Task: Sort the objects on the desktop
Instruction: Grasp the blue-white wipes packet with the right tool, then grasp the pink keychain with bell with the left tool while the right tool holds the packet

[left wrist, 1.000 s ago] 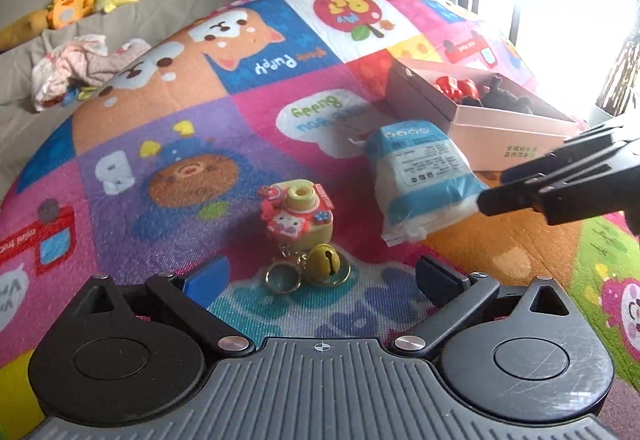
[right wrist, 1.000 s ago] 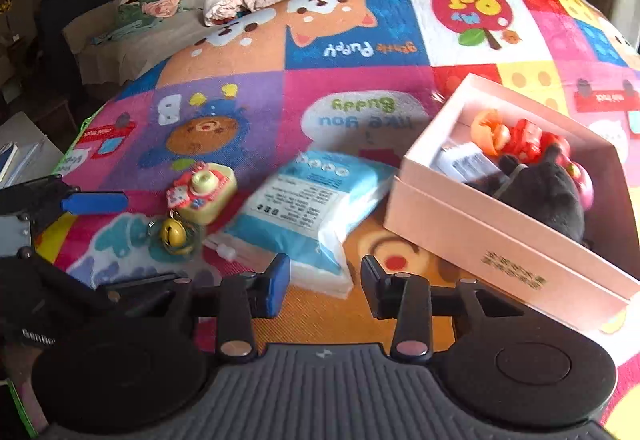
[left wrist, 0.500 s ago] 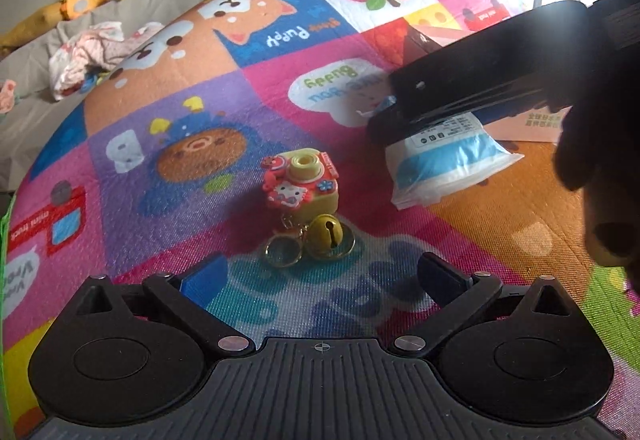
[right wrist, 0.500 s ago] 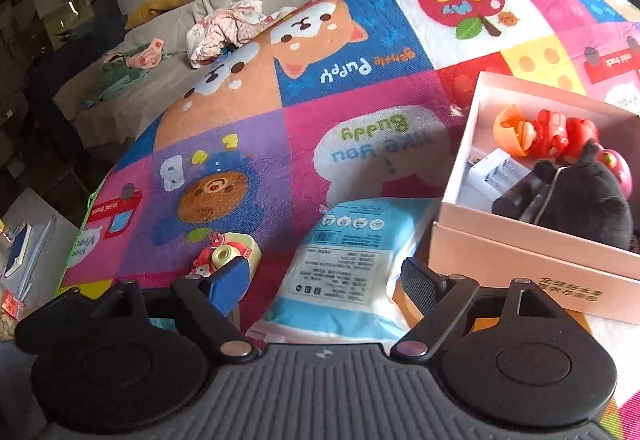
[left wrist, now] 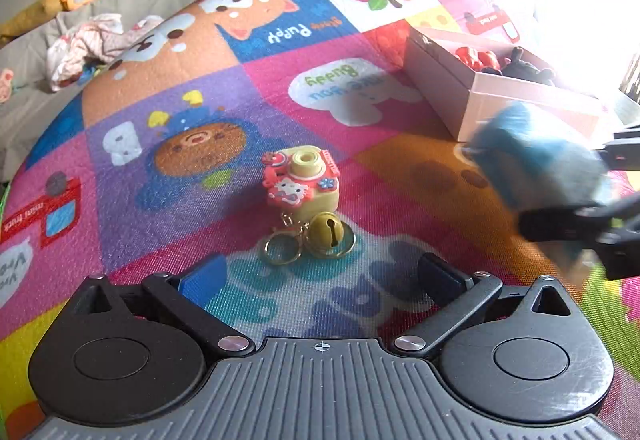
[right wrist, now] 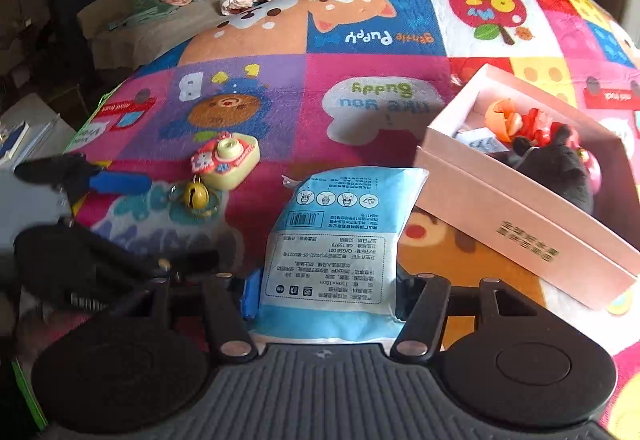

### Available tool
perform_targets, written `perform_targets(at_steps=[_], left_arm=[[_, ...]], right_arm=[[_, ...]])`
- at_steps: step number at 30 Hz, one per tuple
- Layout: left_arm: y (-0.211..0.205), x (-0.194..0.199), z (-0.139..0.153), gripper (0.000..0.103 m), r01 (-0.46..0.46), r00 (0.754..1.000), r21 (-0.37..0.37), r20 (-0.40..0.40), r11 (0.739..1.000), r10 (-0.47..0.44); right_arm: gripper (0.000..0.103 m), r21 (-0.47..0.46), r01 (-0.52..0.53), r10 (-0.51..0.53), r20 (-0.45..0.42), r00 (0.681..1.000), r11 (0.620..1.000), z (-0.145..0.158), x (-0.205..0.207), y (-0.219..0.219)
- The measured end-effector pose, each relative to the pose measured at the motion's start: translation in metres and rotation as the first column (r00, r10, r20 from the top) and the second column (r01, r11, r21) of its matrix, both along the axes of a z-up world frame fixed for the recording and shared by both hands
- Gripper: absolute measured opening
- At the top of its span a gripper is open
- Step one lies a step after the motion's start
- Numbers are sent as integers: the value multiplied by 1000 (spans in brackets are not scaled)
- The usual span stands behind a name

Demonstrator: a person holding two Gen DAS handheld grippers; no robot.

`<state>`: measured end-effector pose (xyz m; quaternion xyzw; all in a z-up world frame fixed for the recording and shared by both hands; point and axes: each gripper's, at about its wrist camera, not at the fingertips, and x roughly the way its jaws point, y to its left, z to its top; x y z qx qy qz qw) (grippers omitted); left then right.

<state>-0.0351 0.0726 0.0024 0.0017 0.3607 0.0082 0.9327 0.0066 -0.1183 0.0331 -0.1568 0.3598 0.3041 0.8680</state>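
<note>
Mat (left wrist: 168,168): patterned, underlies everything. Box (right wrist: 532,224): pink, open, ahead-right of the right gripper (right wrist: 324,292), holding toys. Pack (right wrist: 340,240): blue-white, clamped between the right gripper's fingers, beside the box's near wall; blurred in the left view. Left gripper (left wrist: 320,278): jaws spread, nothing held. Keychain (left wrist: 304,188): camera-shaped, with bell, on the mat just ahead of its fingertips.
</note>
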Motion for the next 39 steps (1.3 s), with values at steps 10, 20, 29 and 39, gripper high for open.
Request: perform_targets(at_steps=[10, 20, 29, 39], left_arm=[[2, 2, 4, 103, 31, 999, -41, 23, 999, -30], [-11, 48, 7, 103, 30, 999, -73, 23, 997, -28], [-47, 27, 20, 103, 323, 944, -212, 139, 923, -298], [-40, 64, 4, 103, 128, 992, -103, 14, 986, -127]], right_arm=[[80, -16, 305, -299, 154, 942, 952, -9, -4, -93], [103, 168, 412, -423, 34, 905, 895, -27, -14, -131], [103, 201, 438, -443, -22, 896, 876, -32, -10, -138], [103, 194, 449, -451, -33, 892, 872, -32, -9, -138]])
